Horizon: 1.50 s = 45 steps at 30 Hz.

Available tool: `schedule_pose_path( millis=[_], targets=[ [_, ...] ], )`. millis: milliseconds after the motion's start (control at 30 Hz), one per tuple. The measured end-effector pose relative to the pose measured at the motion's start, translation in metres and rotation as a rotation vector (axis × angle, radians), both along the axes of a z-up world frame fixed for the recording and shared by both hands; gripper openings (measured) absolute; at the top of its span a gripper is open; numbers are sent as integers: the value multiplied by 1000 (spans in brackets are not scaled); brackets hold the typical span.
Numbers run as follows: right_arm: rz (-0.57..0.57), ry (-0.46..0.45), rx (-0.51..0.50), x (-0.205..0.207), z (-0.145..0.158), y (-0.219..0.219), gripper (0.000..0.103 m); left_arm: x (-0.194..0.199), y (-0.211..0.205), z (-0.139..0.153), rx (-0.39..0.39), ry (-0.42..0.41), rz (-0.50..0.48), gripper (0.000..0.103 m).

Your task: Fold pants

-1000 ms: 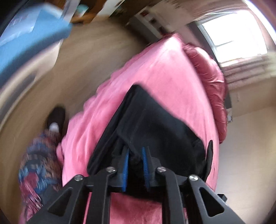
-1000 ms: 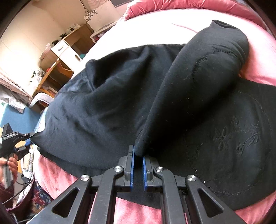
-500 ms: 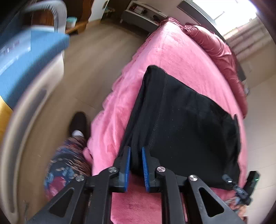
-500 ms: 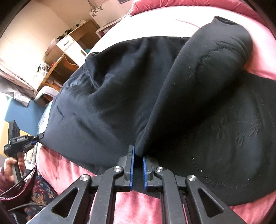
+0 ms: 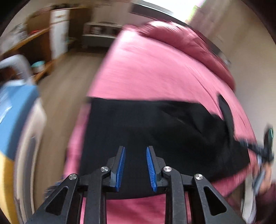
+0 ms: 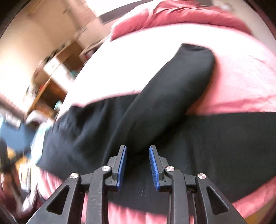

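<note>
Black pants (image 5: 146, 131) lie folded across the near part of the pink bed (image 5: 155, 72), near its foot edge. One pant leg (image 6: 172, 89) lies bent over the flat layer, its cuff reaching toward the crumpled red duvet (image 6: 181, 15) at the far end of the bed. Left gripper (image 5: 134, 151) hangs over the pants' near edge, jaws opening, blue pads apart, fabric below them but nothing pinched. Right gripper (image 6: 137, 150) sits over the pants where the bent leg starts, jaws opening too, pads clear of the cloth, holding nothing. Wooden floor (image 5: 69, 77) runs beside the bed, a white cabinet (image 5: 59, 31) beyond it. Both views are motion-blurred.
</note>
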State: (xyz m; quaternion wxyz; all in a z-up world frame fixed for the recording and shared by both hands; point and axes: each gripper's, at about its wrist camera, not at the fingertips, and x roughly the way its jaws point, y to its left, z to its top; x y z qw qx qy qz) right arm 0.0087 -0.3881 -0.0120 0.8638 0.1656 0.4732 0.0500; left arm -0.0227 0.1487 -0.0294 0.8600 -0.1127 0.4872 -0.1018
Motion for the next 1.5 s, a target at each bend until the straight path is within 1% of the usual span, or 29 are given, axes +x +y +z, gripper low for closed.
schedule_pose_path(
  millis=[67, 133, 167, 200, 233, 300, 333, 433, 500, 533, 567, 600, 633, 667, 700, 767, 833, 933, 967, 1033, 1100, 1167, 1233, 1367, 1400, 1433, 1500],
  targets=[
    [-61, -3, -32, 25, 4, -3, 28, 4, -33, -8, 2, 8, -93, 26],
    [-95, -4, -26, 48, 4, 0, 28, 5, -65, -13, 18, 4, -183, 26],
    [-110, -1, -28, 57, 5, 0, 29, 6, -77, -15, 26, 3, -216, 26],
    [-133, 7, -41, 69, 4, 0, 33, 8, -89, -19, 30, 6, -249, 26],
    [-150, 16, -56, 83, 4, 1, 37, 11, -95, -21, 30, 9, -266, 26],
    [-170, 38, -78, 108, 1, 4, 58, 14, -107, -24, 26, 13, -297, 26],
    [-185, 58, -99, 121, -2, 4, 60, 16, -114, -23, 24, 17, -307, 26],
    [-211, 112, -184, 151, -13, 8, 60, 23, -123, -23, 10, 32, -325, 26],
    [-195, 180, -261, 172, -25, 14, 60, 25, -124, -25, 5, 41, -331, 26],
    [-190, 197, -291, 175, -30, 16, 60, 25, -125, -26, 2, 44, -336, 26],
    [-174, 215, -324, 180, -35, 19, 59, 25, -124, -25, 3, 47, -340, 26],
    [-150, 243, -370, 184, -40, 24, 44, 26, -123, -24, 5, 48, -344, 26],
    [-136, 268, -446, 187, -44, 28, 31, 26, -124, -24, 3, 49, -348, 26],
    [-124, 256, -466, 186, -42, 28, 13, 27, -127, -24, -2, 50, -355, 26],
    [-128, 246, -443, 183, -38, 25, 8, 27, -127, -24, -3, 48, -362, 26],
    [-153, 191, -398, 169, -22, 15, 7, 26, -127, -23, -1, 45, -371, 26],
    [-196, 126, -327, 148, -3, 0, 7, 27, -125, -24, -8, 50, -380, 26],
    [-284, 45, -222, 104, 23, -32, 6, 28, -122, -25, -11, 56, -392, 26],
    [-314, 29, -186, 89, 28, -42, 7, 27, -122, -25, -13, 57, -396, 26],
    [-397, -6, -88, 47, 33, -72, 7, 25, -125, -26, -13, 56, -413, 27],
    [-472, -16, -4, 6, 29, -95, 7, 22, -128, -27, -10, 53, -430, 27],
    [-525, -4, 31, -28, 19, -108, 6, 22, -131, -28, -6, 56, -449, 27],
    [-559, 28, 52, -61, 3, -117, 6, 21, -135, -29, 3, 60, -465, 27],
    [-603, 81, 88, -95, -23, -126, 7, 20, -137, -32, 18, 79, -485, 27],
    [-610, 85, 96, -100, -27, -129, 12, 19, -137, -31, 24, 79, -488, 27],
    [-621, 89, 90, -102, -29, -131, 14, 20, -138, -32, 32, 81, -488, 27],
    [-632, 66, 97, -104, -30, -140, 14, 21, -138, -32, 38, 90, -490, 27]
  ],
)
